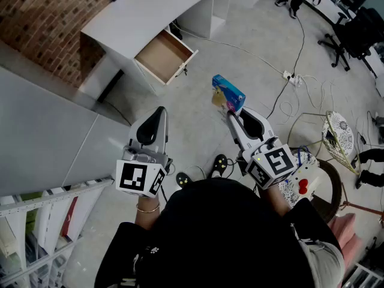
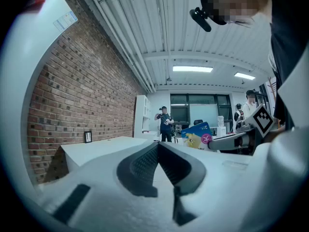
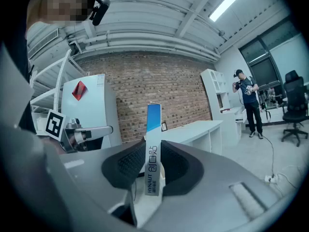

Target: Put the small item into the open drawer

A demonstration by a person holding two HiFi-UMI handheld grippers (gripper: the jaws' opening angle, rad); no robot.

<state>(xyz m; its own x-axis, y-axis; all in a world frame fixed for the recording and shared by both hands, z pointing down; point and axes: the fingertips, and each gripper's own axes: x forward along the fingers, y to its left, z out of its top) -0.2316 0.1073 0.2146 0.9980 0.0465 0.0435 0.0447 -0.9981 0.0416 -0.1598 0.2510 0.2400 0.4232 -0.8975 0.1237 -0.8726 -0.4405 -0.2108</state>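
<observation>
Right hand-held gripper (image 1: 237, 115) is clamped on the small item: a thin blue-and-white box (image 1: 228, 93), held edge-on between the pads and sticking up past the fingertips. Left hand-held gripper (image 2: 157, 148) has its jaws together with nothing between them, held level beside the right one.

The box is in the air over the floor (image 1: 198, 131), well apart from the open drawer (image 1: 159, 56). The drawer is pulled out of the white table (image 1: 150, 11) by the brick wall, and its bottom looks bare.

Step in hand, as I read it: carry the box over to the drawer.

How to do it well:
- Hold the clamp firm. The pads probably grip only the lower part of the box, though the views are too poor to be sure, so avoid quick wrist turns.
- Come in from above the drawer, clear of its front panel and the table edge.
- Lower the box inside before opening the jaws. Don't drop it from height.
- Keep the left one out of the way.
</observation>
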